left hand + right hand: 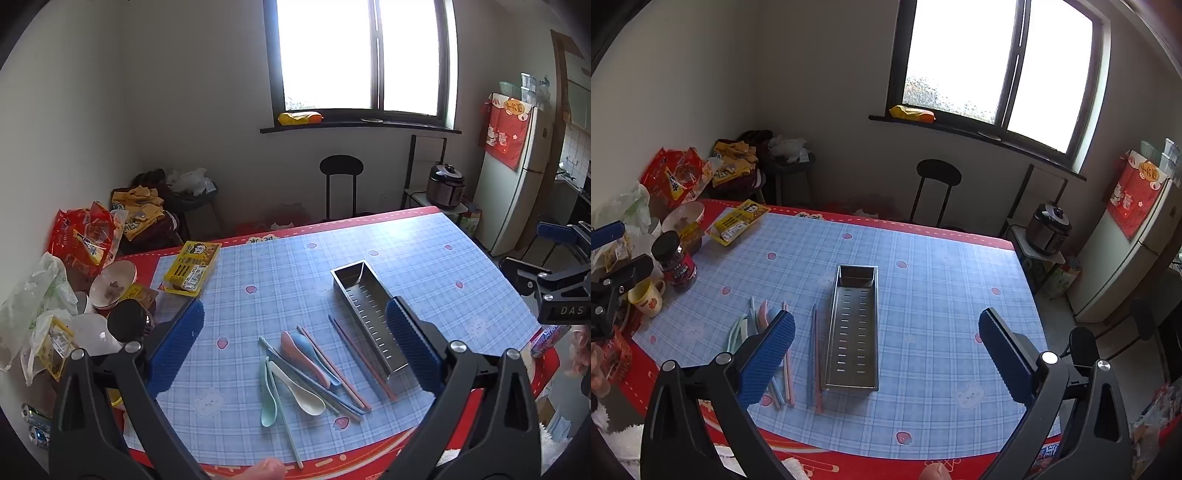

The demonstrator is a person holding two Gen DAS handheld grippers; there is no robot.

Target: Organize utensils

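Nothing sorted yet. Left gripper [295, 347] and right gripper [886, 354] are held wide open, empty. Pastel plastic spoons [295, 384] and chopsticks [338, 363] lie loose below the left gripper; perforated steel tray [855, 325], beyond, stays unfilled.

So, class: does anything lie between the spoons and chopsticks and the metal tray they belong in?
Nothing visible does. The spoons and chopsticks lie loose on the tablecloth directly beside the empty metal tray, one pair along its side.

"DAS" in pale letters on the right gripper [565, 295]
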